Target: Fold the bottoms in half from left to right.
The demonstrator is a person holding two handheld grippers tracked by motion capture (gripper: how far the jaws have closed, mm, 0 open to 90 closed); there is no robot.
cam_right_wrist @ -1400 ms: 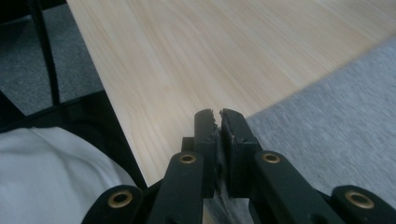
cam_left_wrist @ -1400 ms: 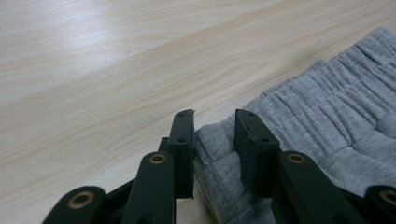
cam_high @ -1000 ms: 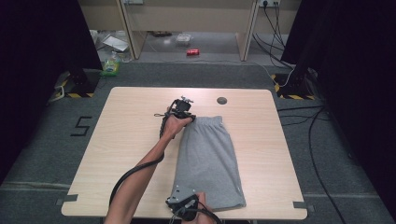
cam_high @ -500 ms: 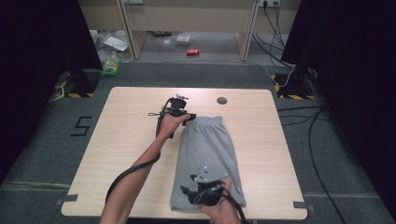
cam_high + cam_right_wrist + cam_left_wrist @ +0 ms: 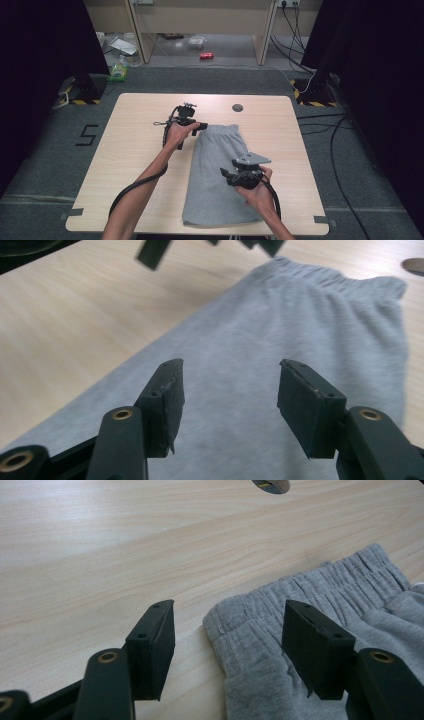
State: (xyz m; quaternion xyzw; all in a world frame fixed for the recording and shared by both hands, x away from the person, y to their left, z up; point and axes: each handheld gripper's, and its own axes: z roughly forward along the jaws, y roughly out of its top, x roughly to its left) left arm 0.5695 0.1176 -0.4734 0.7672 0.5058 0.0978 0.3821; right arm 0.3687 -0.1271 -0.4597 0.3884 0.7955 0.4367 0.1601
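Observation:
Grey shorts point(image 5: 220, 175) lie folded lengthwise on the wooden table point(image 5: 135, 150), with the elastic waistband point(image 5: 320, 580) at the far end. My left gripper point(image 5: 202, 126) rests at the waistband's left corner. Its jaws have just been opening, and that corner point(image 5: 227, 630) lies loose between them, clear of the pads. My right gripper point(image 5: 226, 175) hovers over the middle of the shorts point(image 5: 300, 315). Its jaws have also just been opening and hold nothing point(image 5: 227, 375). The left gripper's jaw tips point(image 5: 150, 250) show at the top of the right gripper view.
A round cable hole point(image 5: 237, 107) sits in the table near its far edge, beyond the waistband. Bare wood lies left of the shorts. On the floor beyond the table lie a red can point(image 5: 206, 56) and a green bottle point(image 5: 119, 70).
The right gripper left the shorts' near hem, opened, and moved away from me and rightward to over their middle. The left gripper opened at the waistband corner and stayed in place.

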